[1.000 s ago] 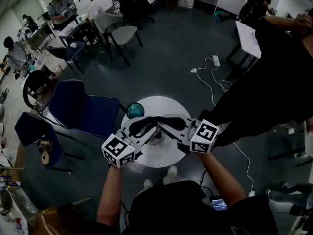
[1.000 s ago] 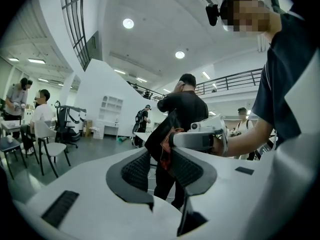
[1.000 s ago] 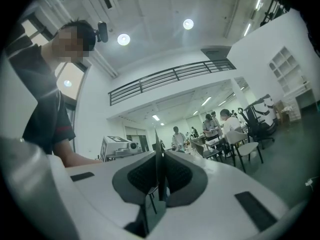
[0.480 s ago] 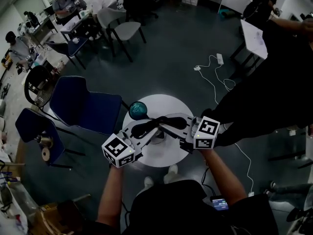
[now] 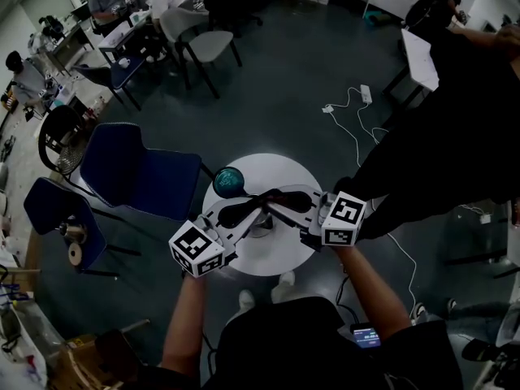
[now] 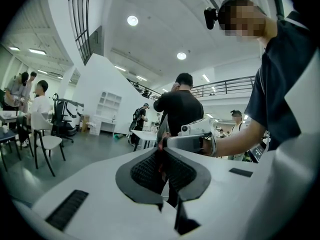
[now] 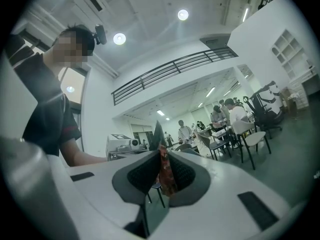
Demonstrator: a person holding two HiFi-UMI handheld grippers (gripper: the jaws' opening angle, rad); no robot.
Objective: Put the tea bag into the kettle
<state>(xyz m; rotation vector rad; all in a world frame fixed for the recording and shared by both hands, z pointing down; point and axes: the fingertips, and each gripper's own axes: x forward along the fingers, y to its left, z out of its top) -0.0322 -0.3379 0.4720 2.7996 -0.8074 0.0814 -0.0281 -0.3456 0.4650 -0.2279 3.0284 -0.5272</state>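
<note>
**Inspector:** Left side of the station?

**Assistant:** A blue chair (image 5: 138,177) stands beside the round white table (image 5: 280,169). The teal kettle (image 5: 228,182) sits on the table's left part, apart from both tools.

**Inspector:** The left gripper?

**Assistant:** The left gripper (image 5: 255,207) reaches about level over the table's middle. Its jaws have just been closing and now stand narrow, with the pads pinching a thin edge of the tea bag (image 6: 161,167).

**Inspector:** Where is the tea bag?

**Assistant:** It is in the air above the table, between the two tools, to the right of the kettle and not in it.

**Inspector:** The right gripper?

**Assistant:** The right gripper (image 5: 278,210) faces the left one, tips nearly meeting. Its jaws are clamped on the reddish packet, which stands upright between the pads and pokes out above them.

**Inspector:** Further right?

**Assistant:** A white power strip (image 5: 365,96) with its cable lies on the grey floor.
</note>
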